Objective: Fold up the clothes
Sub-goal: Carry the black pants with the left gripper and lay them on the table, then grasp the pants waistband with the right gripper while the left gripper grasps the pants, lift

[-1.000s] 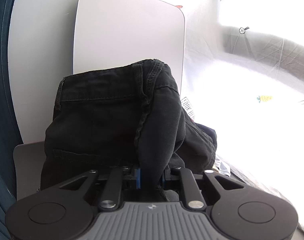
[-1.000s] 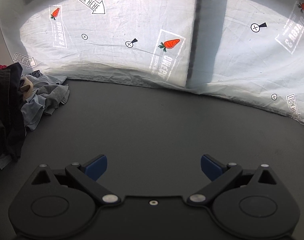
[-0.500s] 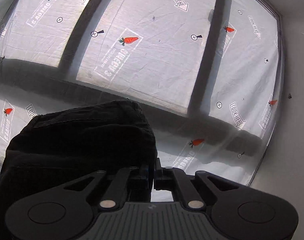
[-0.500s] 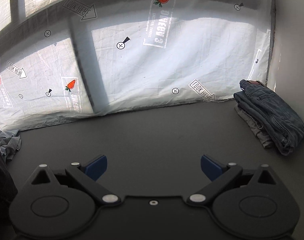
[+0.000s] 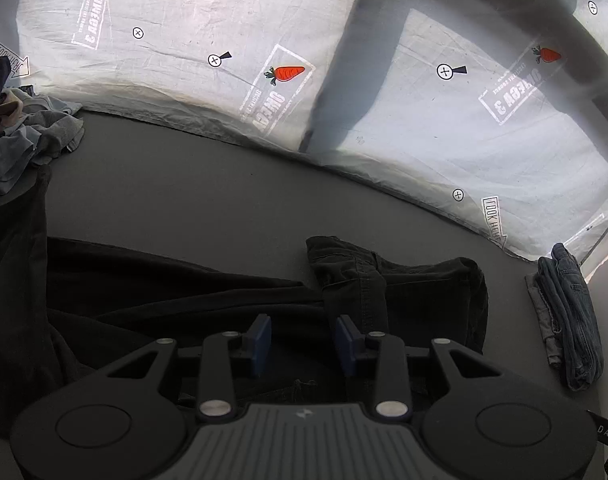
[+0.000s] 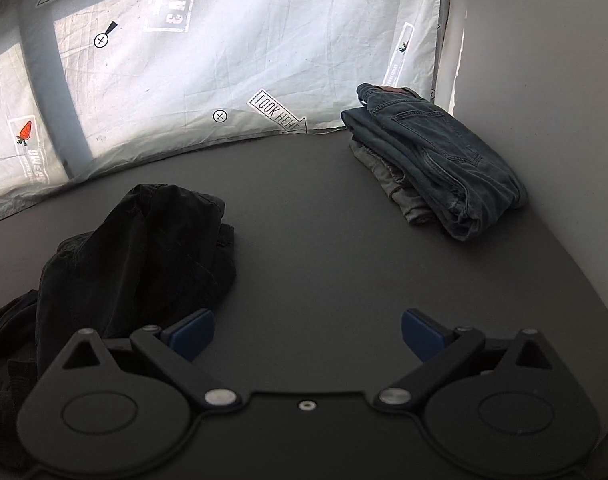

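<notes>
On the dark table [image 5: 207, 200], black pants [image 5: 404, 292] lying crumpled and spread out, one end bunched up. Just over them, left claw [image 5: 301, 338] opening, blue pads [image 5: 261, 336] apart, cloth under the gap but not pinched. Right claw [image 6: 308, 334] spread wide over bare table, gripping nothing, black pants [image 6: 143, 256] just beside its left pad. Far right, folded blue jeans [image 6: 436, 160] stacked on something grey. Far left, a messy clothes pile [image 5: 31, 136].
</notes>
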`<move>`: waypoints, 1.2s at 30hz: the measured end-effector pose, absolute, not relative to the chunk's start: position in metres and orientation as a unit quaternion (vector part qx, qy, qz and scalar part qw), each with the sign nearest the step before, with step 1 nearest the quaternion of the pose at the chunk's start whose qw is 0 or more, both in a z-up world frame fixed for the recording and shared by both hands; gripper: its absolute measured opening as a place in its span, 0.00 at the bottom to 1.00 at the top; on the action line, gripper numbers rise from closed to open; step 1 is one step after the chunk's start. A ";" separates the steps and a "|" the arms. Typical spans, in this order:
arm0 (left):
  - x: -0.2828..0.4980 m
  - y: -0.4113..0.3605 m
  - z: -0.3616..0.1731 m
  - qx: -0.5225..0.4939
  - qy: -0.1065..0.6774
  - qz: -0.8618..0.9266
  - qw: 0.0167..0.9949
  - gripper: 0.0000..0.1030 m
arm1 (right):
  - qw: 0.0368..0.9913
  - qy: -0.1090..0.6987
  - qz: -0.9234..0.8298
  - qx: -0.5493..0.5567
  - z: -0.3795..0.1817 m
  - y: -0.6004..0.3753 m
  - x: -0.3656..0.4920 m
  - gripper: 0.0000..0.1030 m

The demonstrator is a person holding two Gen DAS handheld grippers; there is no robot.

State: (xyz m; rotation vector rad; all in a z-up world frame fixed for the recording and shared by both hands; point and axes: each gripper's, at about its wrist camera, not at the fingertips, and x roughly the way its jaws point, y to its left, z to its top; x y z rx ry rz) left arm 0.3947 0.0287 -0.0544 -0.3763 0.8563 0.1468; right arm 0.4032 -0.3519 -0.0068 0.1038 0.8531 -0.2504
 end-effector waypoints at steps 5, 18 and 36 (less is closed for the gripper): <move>0.384 0.100 -0.077 -0.192 0.417 0.196 0.866 0.50 | 0.900 0.430 -0.073 -0.011 0.014 -0.307 0.465 0.98; 0.409 0.183 -0.138 -0.184 0.457 0.252 0.833 0.64 | 0.892 0.449 -0.001 -0.057 0.022 -0.224 0.527 0.98; 0.444 0.193 -0.189 -0.098 0.476 0.331 0.809 0.71 | 0.846 0.505 0.120 -0.122 -0.035 -0.113 0.571 0.59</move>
